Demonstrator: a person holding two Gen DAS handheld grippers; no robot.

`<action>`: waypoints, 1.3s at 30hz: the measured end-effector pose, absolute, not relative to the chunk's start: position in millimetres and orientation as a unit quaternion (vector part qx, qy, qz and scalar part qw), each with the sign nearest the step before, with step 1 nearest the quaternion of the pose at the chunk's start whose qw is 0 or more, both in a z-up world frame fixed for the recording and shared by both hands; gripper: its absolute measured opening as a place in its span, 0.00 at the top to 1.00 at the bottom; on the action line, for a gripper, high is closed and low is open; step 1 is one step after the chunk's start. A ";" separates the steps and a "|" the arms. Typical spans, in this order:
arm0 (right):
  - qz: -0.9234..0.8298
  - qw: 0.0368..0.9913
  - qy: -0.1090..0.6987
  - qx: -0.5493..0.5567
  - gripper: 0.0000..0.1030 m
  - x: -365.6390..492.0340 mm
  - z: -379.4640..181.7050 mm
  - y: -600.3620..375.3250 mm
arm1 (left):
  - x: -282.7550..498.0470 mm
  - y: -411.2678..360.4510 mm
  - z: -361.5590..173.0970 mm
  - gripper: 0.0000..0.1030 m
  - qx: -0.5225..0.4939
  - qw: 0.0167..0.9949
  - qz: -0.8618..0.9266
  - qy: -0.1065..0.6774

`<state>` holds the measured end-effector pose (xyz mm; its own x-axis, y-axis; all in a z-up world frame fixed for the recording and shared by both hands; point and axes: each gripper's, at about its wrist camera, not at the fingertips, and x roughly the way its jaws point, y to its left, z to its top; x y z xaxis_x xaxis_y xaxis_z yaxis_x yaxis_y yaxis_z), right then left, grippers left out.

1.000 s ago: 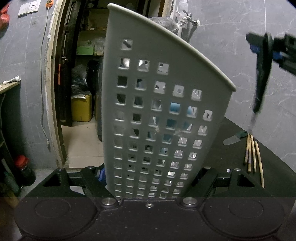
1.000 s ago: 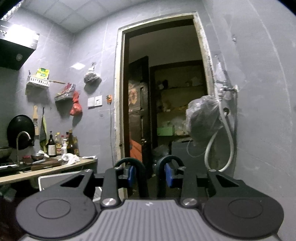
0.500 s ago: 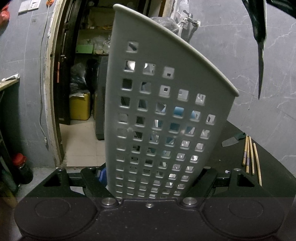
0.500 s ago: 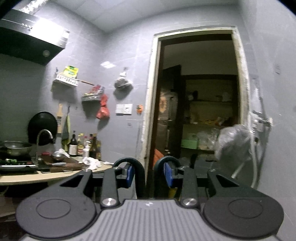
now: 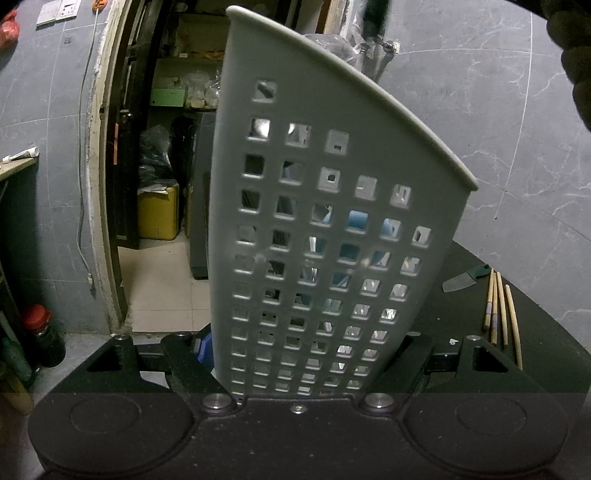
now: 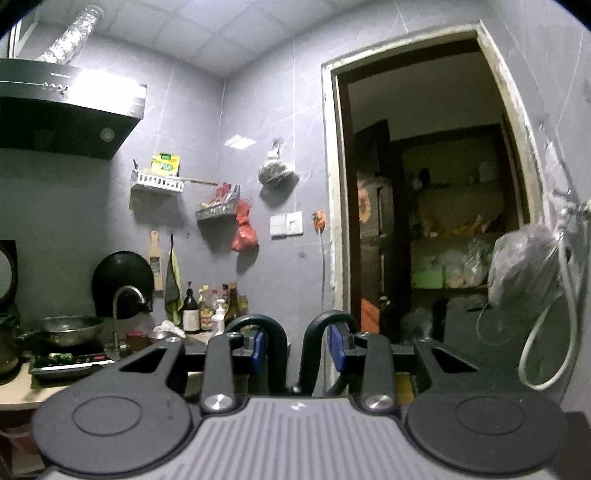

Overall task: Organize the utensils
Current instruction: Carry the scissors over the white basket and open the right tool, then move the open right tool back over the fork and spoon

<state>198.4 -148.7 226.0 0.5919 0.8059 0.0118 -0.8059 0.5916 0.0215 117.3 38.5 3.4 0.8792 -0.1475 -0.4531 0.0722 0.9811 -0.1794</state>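
Observation:
My left gripper (image 5: 306, 354) is shut on a tall grey perforated utensil holder (image 5: 325, 206) and holds it upright over the black table (image 5: 546, 332). Utensils show faintly through its holes. A small knife with a green handle (image 5: 463, 280) and several wooden chopsticks (image 5: 500, 314) lie on the table to the right. My right gripper (image 6: 295, 350) is shut on the black looped handles of a pair of scissors (image 6: 291, 343), raised high and facing the room. A dark blurred piece (image 5: 376, 16) shows above the holder's rim.
An open doorway (image 5: 155, 184) with a yellow container (image 5: 158, 216) lies behind the holder. A red-capped bottle (image 5: 42, 334) stands on the floor at the left. In the right wrist view a counter (image 6: 22, 384), a range hood (image 6: 66, 118) and wall shelves are at the left.
My right gripper has lifted the scissors up and leftwards, out of the right side of the left wrist view to above the holder's rim. The holder has stayed in my left gripper.

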 end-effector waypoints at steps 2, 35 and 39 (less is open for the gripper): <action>0.453 0.891 0.013 0.010 0.64 201.8 219.9 -146.5 | 117.5 39.3 3.2 0.23 -0.079 0.966 -0.057 0.239; 0.458 0.876 0.118 -0.096 0.48 198.8 138.5 -133.8 | 116.5 34.8 3.0 0.23 -0.073 0.967 -0.055 0.238; 0.454 0.874 0.140 -0.100 0.39 198.9 132.0 -140.6 | 115.8 34.7 2.9 0.23 -0.073 0.967 -0.055 0.238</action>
<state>198.9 -140.6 132.0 0.5485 0.7657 -0.3359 -0.8217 0.5679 -0.0472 115.8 34.7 2.9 0.8808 -0.1408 -0.4521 0.0712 0.9833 -0.1674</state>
